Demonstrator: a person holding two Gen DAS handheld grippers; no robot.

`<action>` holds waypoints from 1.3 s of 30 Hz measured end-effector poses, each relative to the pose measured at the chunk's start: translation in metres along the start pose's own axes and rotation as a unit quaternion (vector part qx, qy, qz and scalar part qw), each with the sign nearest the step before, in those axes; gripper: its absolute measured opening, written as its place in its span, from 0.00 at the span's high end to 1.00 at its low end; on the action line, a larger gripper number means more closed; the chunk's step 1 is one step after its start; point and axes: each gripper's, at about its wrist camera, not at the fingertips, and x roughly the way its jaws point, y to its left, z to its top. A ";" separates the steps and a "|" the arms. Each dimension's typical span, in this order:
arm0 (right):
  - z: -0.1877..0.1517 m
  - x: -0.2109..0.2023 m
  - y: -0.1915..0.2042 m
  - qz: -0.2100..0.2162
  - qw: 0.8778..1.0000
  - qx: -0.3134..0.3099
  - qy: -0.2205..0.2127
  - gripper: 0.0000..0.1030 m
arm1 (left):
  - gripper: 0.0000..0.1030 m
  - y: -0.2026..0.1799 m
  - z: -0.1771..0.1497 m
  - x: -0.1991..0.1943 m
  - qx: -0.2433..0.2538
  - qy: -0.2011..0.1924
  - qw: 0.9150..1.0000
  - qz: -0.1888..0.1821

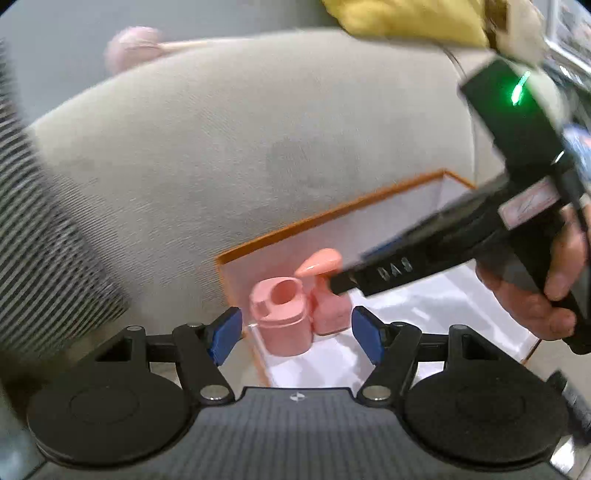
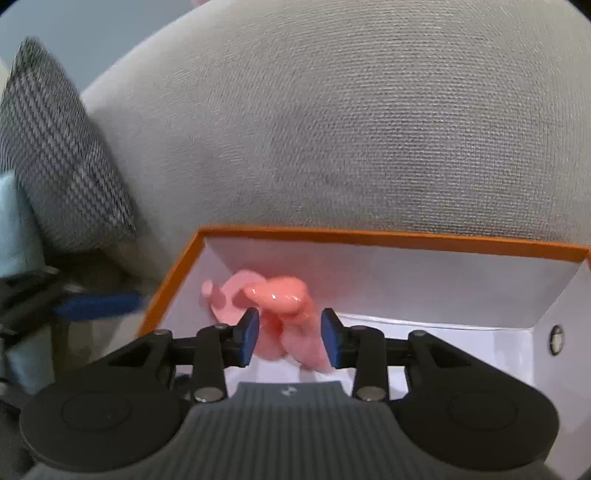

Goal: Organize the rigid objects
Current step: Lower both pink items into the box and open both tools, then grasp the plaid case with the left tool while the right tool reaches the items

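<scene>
1. A grey sofa cushion (image 2: pixel 332 122) fills the background.
2. The orange-rimmed white box (image 2: pixel 369 236) rests against it.
3. The left gripper (image 1: pixel 296 334) hovers at the box's corner, jaws wide apart and empty.
4. The right gripper (image 2: pixel 290 338) straddles the pink spray bottle (image 2: pixel 291 325), pads apart, not pressing.
5. A pink cup (image 1: pixel 282 317) stands touching the bottle in the box's corner.

A beige woven sofa (image 2: pixel 369 129) fills the background. A grey patterned cushion (image 2: pixel 62 155) leans against its left end, a yellow cushion (image 1: pixel 406 16) lies on top, and a pale grey-blue wall (image 1: pixel 66 37) stands behind.
</scene>
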 end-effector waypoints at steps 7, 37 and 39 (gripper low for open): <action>-0.003 0.032 0.021 -0.031 0.993 -0.076 0.088 0.46 | 0.52 0.028 -0.027 -0.006 -0.168 0.021 0.985 -0.041; -0.010 0.008 0.059 -0.063 0.992 -0.102 0.026 0.63 | 0.69 0.051 -0.074 -0.058 -0.248 -0.040 0.966 -0.055; -0.029 -0.020 0.067 -0.050 0.994 -0.097 -0.002 0.63 | 0.69 0.048 -0.085 -0.073 -0.255 -0.038 0.965 -0.051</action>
